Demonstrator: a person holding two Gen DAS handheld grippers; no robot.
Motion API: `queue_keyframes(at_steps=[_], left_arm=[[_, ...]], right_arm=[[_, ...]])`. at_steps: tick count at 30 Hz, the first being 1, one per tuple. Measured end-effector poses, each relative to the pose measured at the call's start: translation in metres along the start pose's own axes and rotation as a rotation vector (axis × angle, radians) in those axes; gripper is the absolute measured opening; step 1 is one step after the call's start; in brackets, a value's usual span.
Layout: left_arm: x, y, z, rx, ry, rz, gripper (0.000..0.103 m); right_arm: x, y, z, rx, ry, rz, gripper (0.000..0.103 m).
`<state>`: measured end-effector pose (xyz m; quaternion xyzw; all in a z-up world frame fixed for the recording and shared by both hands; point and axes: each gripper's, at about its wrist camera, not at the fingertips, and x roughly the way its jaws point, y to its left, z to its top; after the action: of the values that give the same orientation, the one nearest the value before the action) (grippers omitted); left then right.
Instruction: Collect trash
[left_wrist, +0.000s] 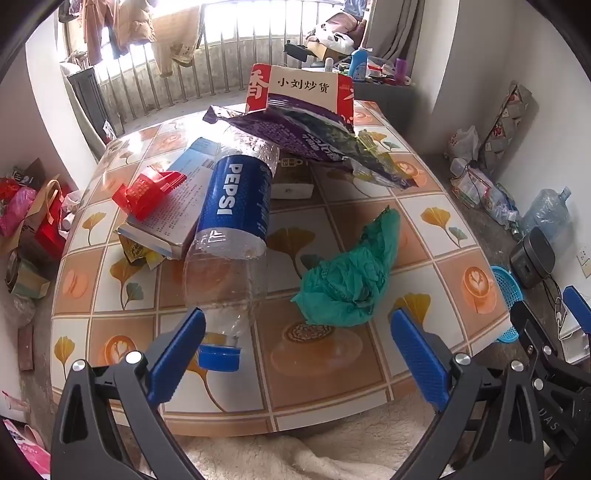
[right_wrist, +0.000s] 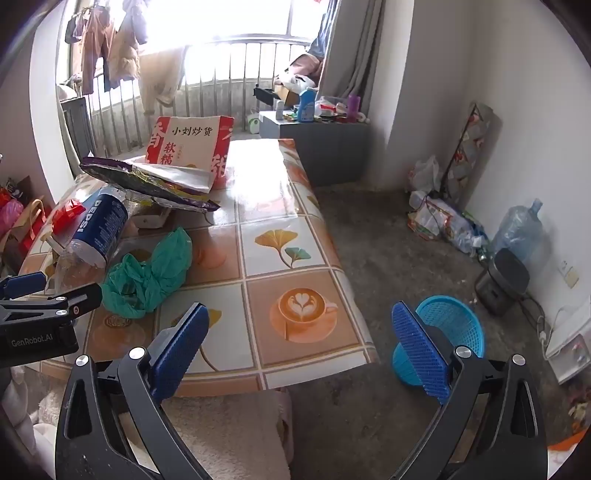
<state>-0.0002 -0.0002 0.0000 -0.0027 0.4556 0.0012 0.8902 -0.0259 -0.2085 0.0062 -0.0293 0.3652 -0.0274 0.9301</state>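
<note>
Both the left gripper (left_wrist: 297, 354) and right gripper (right_wrist: 299, 350) hang spread and empty over the near edge of the tile-patterned table (left_wrist: 332, 384), where a clear plastic Pepsi bottle (left_wrist: 232, 229) lies left of a crumpled green plastic bag (left_wrist: 351, 277).

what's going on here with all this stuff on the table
A person holds a two-finger gripper in each hand over a table strewn with trash. Both the left gripper and the right gripper are wide open and hold nothing. An empty Pepsi bottle lies nearest the left gripper, beside a crumpled green plastic bag, a purple snack wrapper and a red wrapper. A blue basket waits on the floor by the table.
</note>
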Motion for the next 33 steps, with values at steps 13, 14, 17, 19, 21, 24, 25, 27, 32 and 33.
queue_keyframes(at_steps=[13,14,17,19,21,24,25,27,32,33], left_arm=[[0.007,0.002,-0.004,-0.015,0.041,0.011,0.098],[0.007,0.004,-0.001,-0.016,0.044,0.013,0.098],[0.006,0.005,-0.001,-0.018,0.042,0.022,0.098],[0.007,0.006,0.000,-0.020,0.045,0.028,0.098],[0.008,0.006,0.000,-0.022,0.046,0.033,0.098],[0.007,0.007,0.001,-0.024,0.041,0.038,0.098],[0.007,0.007,0.001,-0.024,0.040,0.039,0.098],[0.006,0.007,0.001,-0.024,0.036,0.041,0.098],[0.005,0.007,0.002,-0.024,0.038,0.044,0.098],[0.005,0.007,0.002,-0.024,0.038,0.046,0.098]], right_arm=[[0.005,-0.003,0.000,-0.028,0.039,-0.012,0.095],[0.006,-0.001,0.000,-0.029,0.043,-0.019,0.095],[0.004,-0.005,-0.001,-0.029,0.042,-0.027,0.095],[0.004,-0.008,-0.001,-0.027,0.042,-0.031,0.095],[0.005,-0.009,0.000,-0.028,0.044,-0.037,0.095],[0.004,-0.011,0.000,-0.024,0.044,-0.045,0.095],[0.004,-0.011,0.000,-0.024,0.045,-0.047,0.095],[0.003,-0.014,0.000,-0.022,0.047,-0.051,0.095],[0.005,-0.020,-0.003,-0.004,0.059,-0.065,0.095],[0.004,-0.020,-0.004,-0.001,0.059,-0.068,0.095]])
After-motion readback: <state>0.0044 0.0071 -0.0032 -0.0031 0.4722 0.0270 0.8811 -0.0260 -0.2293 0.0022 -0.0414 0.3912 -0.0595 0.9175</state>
